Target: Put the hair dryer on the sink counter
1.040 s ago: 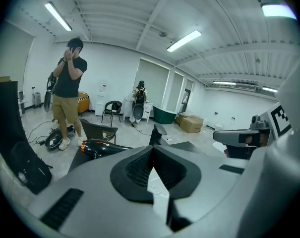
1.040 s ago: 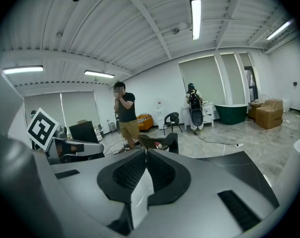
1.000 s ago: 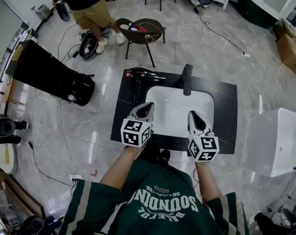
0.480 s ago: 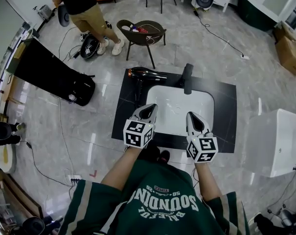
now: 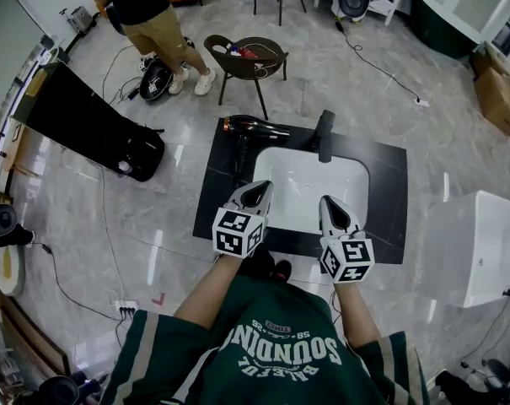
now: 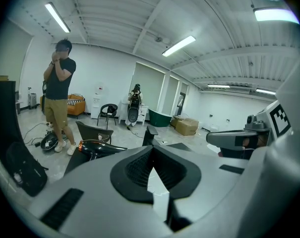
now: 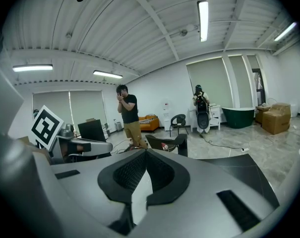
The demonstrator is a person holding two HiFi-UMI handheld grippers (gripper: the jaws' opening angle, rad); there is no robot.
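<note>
The black hair dryer (image 5: 250,128) with an orange rear lies on the back left corner of the black sink counter (image 5: 389,184), left of the faucet (image 5: 324,133). In the left gripper view the hair dryer (image 6: 97,148) lies ahead and to the left. My left gripper (image 5: 255,192) hovers over the near left rim of the white basin (image 5: 309,184), shut and empty, well short of the dryer. My right gripper (image 5: 330,205) hovers over the basin's near right part, jaws together with nothing between them. The left gripper (image 6: 152,150) and right gripper (image 7: 146,152) each show closed tips.
A person (image 5: 149,15) stands on the tiled floor beyond the counter, near a dark round chair (image 5: 242,57). A black bag (image 5: 94,129) lies at the left and a white block (image 5: 478,243) stands to the right. Cables run across the floor.
Both grippers stay shut and have shifted only slightly over the basin's near edge. The standing person at the back has stepped a little farther away.
</note>
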